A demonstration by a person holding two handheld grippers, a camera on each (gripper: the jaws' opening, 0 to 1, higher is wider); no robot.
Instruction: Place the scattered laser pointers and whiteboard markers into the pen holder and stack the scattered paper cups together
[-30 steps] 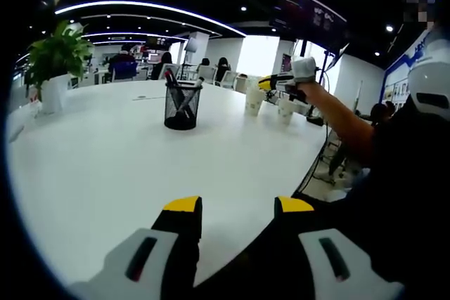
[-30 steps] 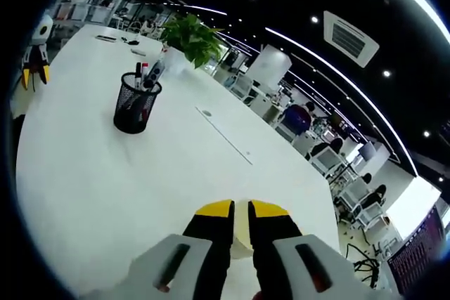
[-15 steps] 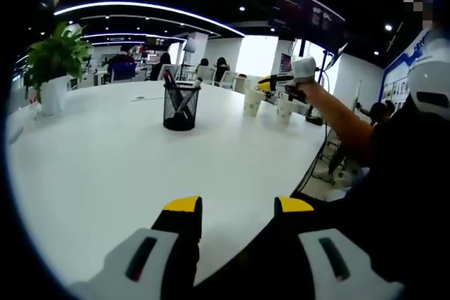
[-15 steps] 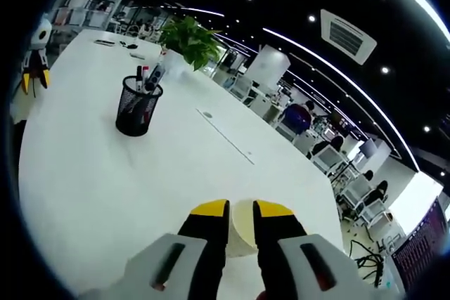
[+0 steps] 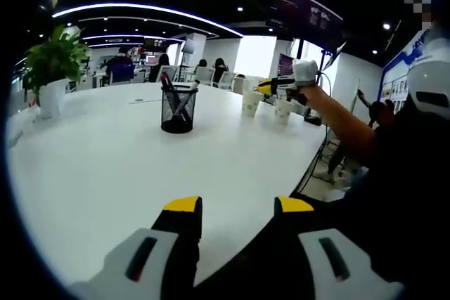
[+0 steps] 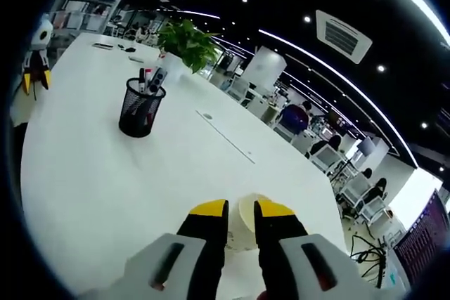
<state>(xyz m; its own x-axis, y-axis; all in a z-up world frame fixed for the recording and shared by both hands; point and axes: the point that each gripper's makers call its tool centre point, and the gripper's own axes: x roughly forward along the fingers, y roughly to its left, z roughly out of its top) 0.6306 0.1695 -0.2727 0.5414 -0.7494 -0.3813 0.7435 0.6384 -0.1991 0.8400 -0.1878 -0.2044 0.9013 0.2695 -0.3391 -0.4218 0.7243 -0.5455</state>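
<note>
A black mesh pen holder (image 5: 176, 109) with several markers and pointers standing in it sits mid-table, and also appears as the pen holder (image 6: 140, 107). My left gripper (image 5: 238, 205) hovers open over the near table edge with nothing between its jaws. Two paper cups (image 5: 252, 102) (image 5: 283, 109) stand at the far right of the table. The right gripper (image 5: 266, 84) is at the rim of the nearer one. In the right gripper view, my right gripper (image 6: 241, 209) has its jaws a little apart, with a pale paper cup (image 6: 243, 224) between them.
The white table (image 5: 105, 166) is broad and bare around the pen holder. A potted plant (image 5: 53, 68) stands at its far left edge; it is seen as the plant (image 6: 188, 41) behind the holder. A person's arm (image 5: 337, 121) reaches across the right side. Office chairs and people sit beyond.
The right gripper's jaws have parted from a tight pinch on the cup to a wider gap. Both views shifted slightly; the left gripper stays open.
</note>
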